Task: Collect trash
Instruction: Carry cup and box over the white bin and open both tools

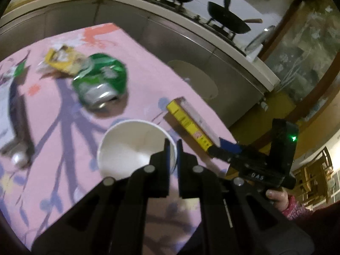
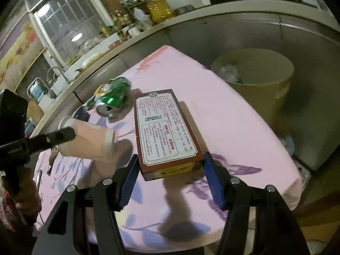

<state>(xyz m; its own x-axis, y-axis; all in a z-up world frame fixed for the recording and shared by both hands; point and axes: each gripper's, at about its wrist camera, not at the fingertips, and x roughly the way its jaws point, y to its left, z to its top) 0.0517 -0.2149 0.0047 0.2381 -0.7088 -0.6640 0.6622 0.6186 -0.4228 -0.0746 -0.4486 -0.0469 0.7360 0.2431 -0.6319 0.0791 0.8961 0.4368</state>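
Left tongs (image 1: 173, 148) pinch the white paper cup's (image 1: 127, 148) rim; right tongs (image 2: 170, 170) clasp the flat brown-and-yellow cardboard box (image 2: 163, 127) near the pink floral-clothed table's (image 2: 233, 116) right edge, a crushed green can (image 1: 99, 80) behind.

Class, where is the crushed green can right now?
The can lies on its side on the pink tablecloth, beside a yellow wrapper; in the right wrist view it lies beyond the paper cup, left of the box.
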